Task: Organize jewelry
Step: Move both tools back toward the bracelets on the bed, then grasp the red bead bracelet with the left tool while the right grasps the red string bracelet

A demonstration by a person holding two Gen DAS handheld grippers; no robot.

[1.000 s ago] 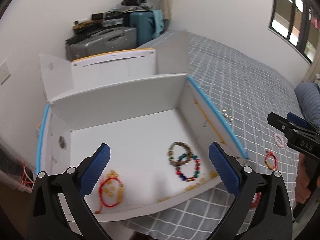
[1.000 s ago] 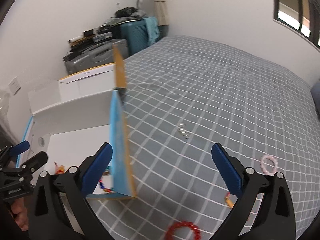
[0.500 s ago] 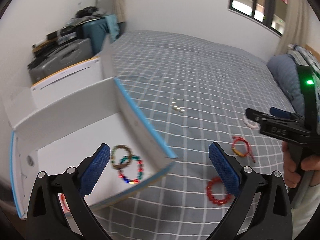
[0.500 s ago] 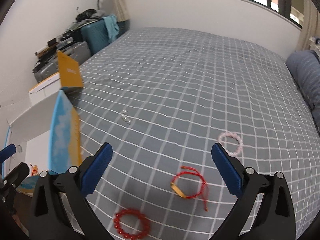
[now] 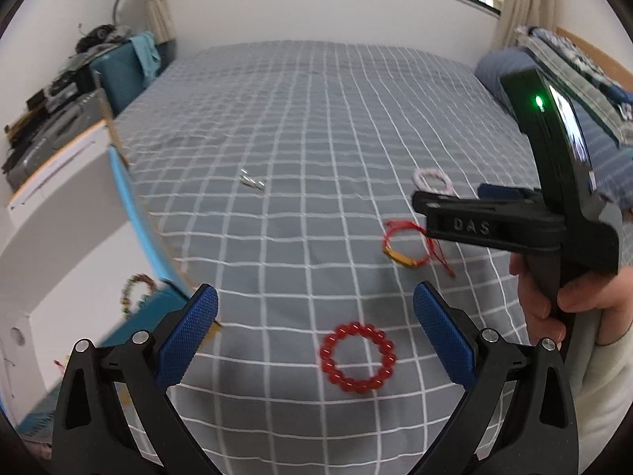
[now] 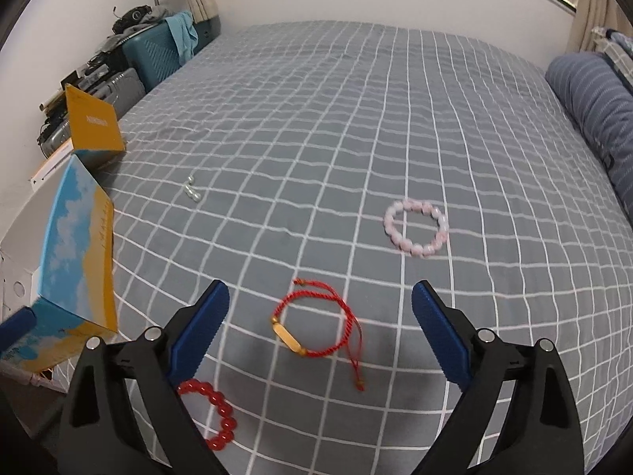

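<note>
My left gripper [image 5: 316, 332] is open over the grey checked bed, and a red bead bracelet [image 5: 328, 360] lies on the cover below the gap between its blue pads. My right gripper [image 6: 320, 330] hovers above a red cord bracelet with a gold bar [image 6: 287, 336]. Its jaws are closing but wide apart, and the pads touch nothing. From the left wrist view the right gripper [image 5: 447, 196] shows side-on, held by a hand. A pink bead bracelet [image 6: 415, 247] lies further out. The open white box [image 5: 79, 237] at the left holds bead bracelets [image 5: 136, 289].
A few small pearly pieces [image 6: 192, 192] lie on the bed near the box's blue and yellow flap [image 6: 75, 245]. Suitcases and clutter [image 6: 158, 51] stand beyond the bed's far left corner. A blue striped pillow [image 6: 593, 103] lies at the right.
Both grippers swung right, away from the box, and sank toward the bed. The red bead bracelet now lies under the left gripper and the red cord bracelet under the right.
</note>
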